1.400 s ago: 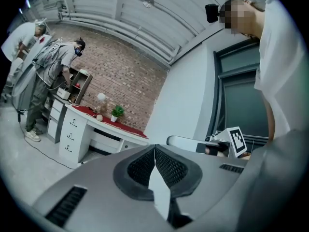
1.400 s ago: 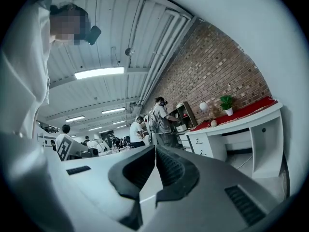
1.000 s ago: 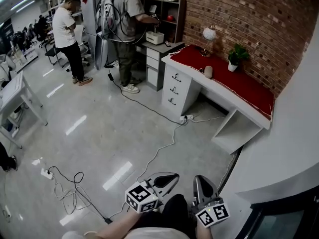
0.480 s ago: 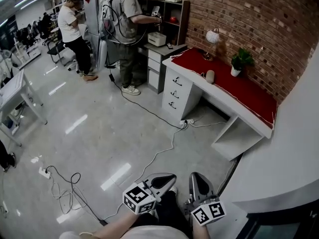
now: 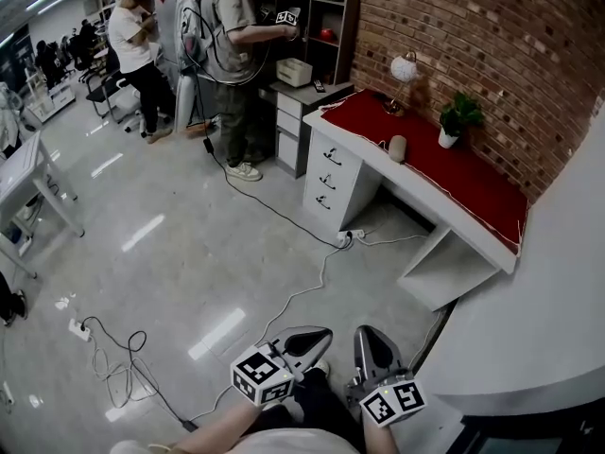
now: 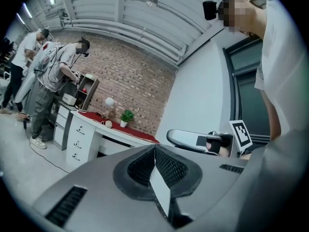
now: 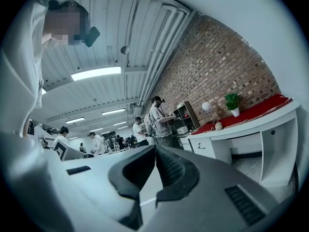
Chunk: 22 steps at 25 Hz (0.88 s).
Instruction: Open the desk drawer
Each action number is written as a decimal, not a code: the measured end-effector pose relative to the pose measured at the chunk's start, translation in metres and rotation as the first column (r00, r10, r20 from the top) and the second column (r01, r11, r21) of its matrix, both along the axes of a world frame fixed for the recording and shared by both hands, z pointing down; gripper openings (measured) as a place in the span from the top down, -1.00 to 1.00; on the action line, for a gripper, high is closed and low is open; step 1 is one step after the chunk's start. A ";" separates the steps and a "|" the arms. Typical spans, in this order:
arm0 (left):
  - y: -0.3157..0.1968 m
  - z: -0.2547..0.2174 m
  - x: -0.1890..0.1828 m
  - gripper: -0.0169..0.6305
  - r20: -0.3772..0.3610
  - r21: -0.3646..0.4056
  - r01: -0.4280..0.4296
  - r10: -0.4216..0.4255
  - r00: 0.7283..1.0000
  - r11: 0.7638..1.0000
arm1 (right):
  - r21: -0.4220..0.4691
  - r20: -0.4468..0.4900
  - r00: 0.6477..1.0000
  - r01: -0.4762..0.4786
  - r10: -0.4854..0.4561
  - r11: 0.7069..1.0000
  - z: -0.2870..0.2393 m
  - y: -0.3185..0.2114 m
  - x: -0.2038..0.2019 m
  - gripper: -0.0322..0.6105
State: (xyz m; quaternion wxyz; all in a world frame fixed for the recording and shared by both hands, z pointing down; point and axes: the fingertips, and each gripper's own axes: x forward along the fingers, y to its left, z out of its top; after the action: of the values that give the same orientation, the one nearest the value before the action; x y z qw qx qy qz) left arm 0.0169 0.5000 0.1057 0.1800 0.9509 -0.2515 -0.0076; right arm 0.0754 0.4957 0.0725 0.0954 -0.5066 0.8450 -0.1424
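Note:
The white desk (image 5: 444, 192) with a red top stands against the brick wall, well ahead of me. Its stack of three drawers (image 5: 327, 178) with dark handles is at the desk's left end, and all three are closed. My left gripper (image 5: 319, 335) and right gripper (image 5: 366, 337) are low at the bottom of the head view, side by side and far from the desk. Both are shut with nothing between the jaws. In the left gripper view the drawers (image 6: 76, 141) show small beyond the closed left gripper (image 6: 154, 150). The right gripper (image 7: 155, 151) also looks toward the desk (image 7: 241, 124).
A lamp (image 5: 404, 67), a small grey pot (image 5: 398, 147) and a potted plant (image 5: 454, 116) stand on the desk. A power strip (image 5: 347, 237) and cables lie on the floor before it. Two people (image 5: 227, 55) stand by a grey cabinet (image 5: 288, 121) to the left. A white table (image 5: 19, 173) is at far left.
Both grippers have drifted slightly left and stay shut. The people at the back have shifted a little. The drawers stay closed.

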 end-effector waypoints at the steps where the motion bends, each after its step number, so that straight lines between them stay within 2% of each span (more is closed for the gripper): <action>1: -0.004 0.001 0.001 0.91 0.003 -0.001 -0.001 0.001 1.000 1.000 | 0.000 0.002 1.000 -0.001 0.001 1.000 0.001 -0.005 0.001 0.84; 9: -0.045 0.002 0.010 0.91 0.014 -0.015 0.027 -0.027 1.000 1.000 | -0.019 0.003 1.000 -0.004 0.004 1.000 0.000 -0.045 0.013 0.84; 17: -0.081 0.004 0.016 0.91 0.004 -0.024 0.086 -0.086 0.996 0.996 | -0.012 0.006 0.998 0.063 -0.063 0.998 -0.003 -0.084 0.013 0.84; 22: -0.099 0.002 0.024 0.91 0.000 -0.024 0.105 -0.105 0.994 0.994 | -0.011 0.014 0.997 0.071 -0.071 0.997 -0.006 -0.102 0.023 0.84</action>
State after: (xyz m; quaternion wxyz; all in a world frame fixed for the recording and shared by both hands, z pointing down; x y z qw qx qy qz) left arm 0.0406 0.4011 0.1079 0.1908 0.9341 -0.3014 -0.0144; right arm 0.0987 0.3936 0.0669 0.0929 -0.4757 0.8610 -0.1541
